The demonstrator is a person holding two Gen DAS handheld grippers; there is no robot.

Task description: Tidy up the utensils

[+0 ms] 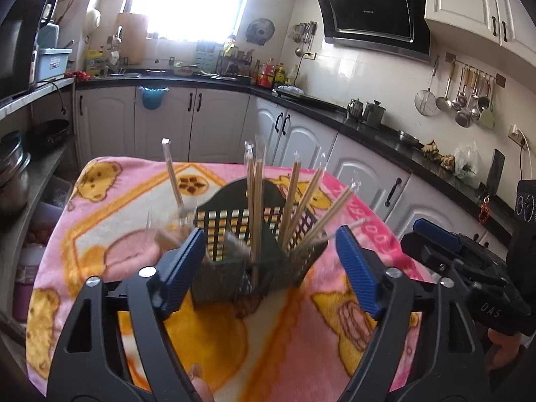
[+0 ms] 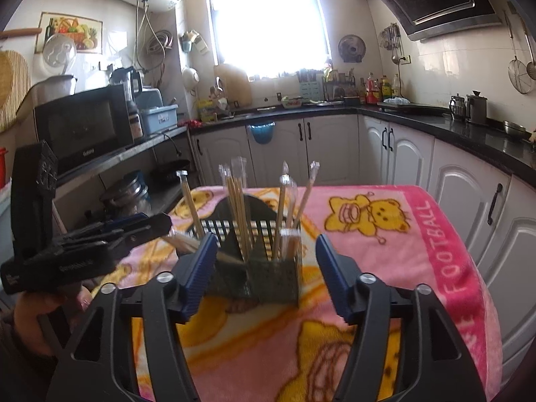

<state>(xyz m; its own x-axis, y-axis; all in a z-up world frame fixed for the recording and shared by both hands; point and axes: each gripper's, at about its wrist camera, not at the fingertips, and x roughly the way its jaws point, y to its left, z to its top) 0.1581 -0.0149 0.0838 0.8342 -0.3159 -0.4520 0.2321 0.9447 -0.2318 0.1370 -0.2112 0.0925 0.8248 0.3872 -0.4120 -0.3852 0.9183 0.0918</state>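
Standing upright in the black mesh holder (image 1: 248,234) on the blanket-covered desk (image 2: 418,261), the wrapped chopsticks (image 1: 256,201) appear already sorted, both the left hand-held gripper (image 1: 271,254) and right hand-held gripper (image 2: 263,261) wide and empty, nothing visibly left loose.

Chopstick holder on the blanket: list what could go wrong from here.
1. The chopstick holder stands on a soft pink blanket, so a nudge from either open tool might tip it.
2. The wrapped chopsticks lean outward at different angles; the left tool or right tool closing in could catch one and lever it out.
3. Both tools flank the same holder, so they may collide.
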